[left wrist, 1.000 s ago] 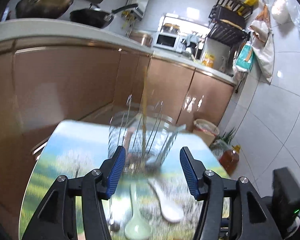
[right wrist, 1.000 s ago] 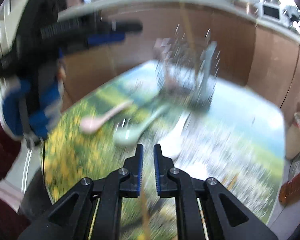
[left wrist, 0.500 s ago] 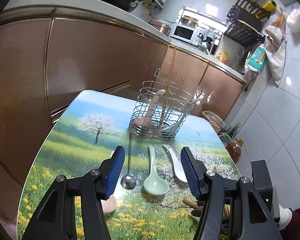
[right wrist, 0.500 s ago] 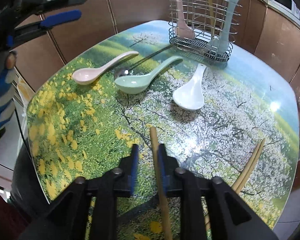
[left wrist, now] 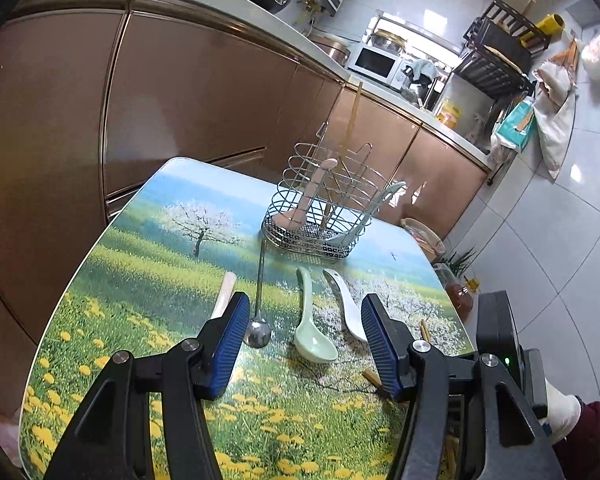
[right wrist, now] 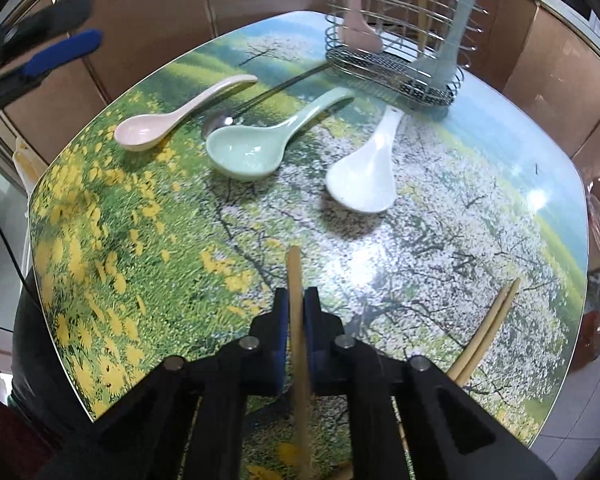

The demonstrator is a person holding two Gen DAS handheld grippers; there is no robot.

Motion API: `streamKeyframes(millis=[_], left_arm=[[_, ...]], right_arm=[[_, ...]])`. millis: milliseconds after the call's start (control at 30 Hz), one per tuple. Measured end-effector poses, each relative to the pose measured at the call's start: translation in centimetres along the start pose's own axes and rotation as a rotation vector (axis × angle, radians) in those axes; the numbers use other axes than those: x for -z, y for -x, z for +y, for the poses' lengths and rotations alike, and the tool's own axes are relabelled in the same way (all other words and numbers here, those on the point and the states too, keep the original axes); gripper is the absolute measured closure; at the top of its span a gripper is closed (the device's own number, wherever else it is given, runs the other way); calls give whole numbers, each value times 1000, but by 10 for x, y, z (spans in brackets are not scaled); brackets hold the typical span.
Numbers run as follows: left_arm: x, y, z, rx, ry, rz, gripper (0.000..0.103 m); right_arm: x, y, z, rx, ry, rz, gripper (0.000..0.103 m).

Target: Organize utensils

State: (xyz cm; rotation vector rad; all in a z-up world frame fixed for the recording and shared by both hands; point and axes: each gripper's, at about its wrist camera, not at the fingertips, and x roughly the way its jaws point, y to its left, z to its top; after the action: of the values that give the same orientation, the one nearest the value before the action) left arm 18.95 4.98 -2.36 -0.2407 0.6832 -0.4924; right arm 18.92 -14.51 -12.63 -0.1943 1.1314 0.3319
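A wire utensil basket (left wrist: 320, 216) (right wrist: 396, 60) stands at the far side of the table and holds a pink spoon, a blue spoon and a chopstick. A pink spoon (right wrist: 180, 114), a metal spoon (left wrist: 258, 320) (right wrist: 236, 114), a green spoon (left wrist: 310, 328) (right wrist: 268, 140) and a white spoon (left wrist: 346, 304) (right wrist: 370, 172) lie on the table. My right gripper (right wrist: 296, 300) is shut on a wooden chopstick (right wrist: 298, 320) near the table's front edge. My left gripper (left wrist: 304, 344) is open and empty, above the table's near side.
The table (right wrist: 480, 208) has a printed meadow top. Two more chopsticks (right wrist: 488, 332) lie at its front right edge. Brown kitchen cabinets (left wrist: 180, 112) stand behind the table. A bottle (left wrist: 460, 296) and a bin (left wrist: 424, 236) are on the floor to the right.
Both grippers have drawn back from the basket towards the table's near edge. The right gripper has closed on a chopstick lying there. The left gripper stays open.
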Motion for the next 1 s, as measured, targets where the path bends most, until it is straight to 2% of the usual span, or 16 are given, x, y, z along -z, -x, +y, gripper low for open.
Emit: streamKeyframes(millis=[200,467,667,900,1000], left_arm=[[4,10,4,-11,4,-1,46],[5,10,10,-12,27,-1,46],[5,8,12,-19,27,6,46],[6,3,19,-28,40,17,46],[6,-3,25,-32,49,29,46]], right_arm=[[-3,33,-7,-48,-67,-105,97],[-30,119,-10,-47,-110,-374,97],[-68,175,-12,-27,-130,-613,97],[-126,220,-23,6,-141,-896,96],[-149,230,-30,26,-151,-975,96]])
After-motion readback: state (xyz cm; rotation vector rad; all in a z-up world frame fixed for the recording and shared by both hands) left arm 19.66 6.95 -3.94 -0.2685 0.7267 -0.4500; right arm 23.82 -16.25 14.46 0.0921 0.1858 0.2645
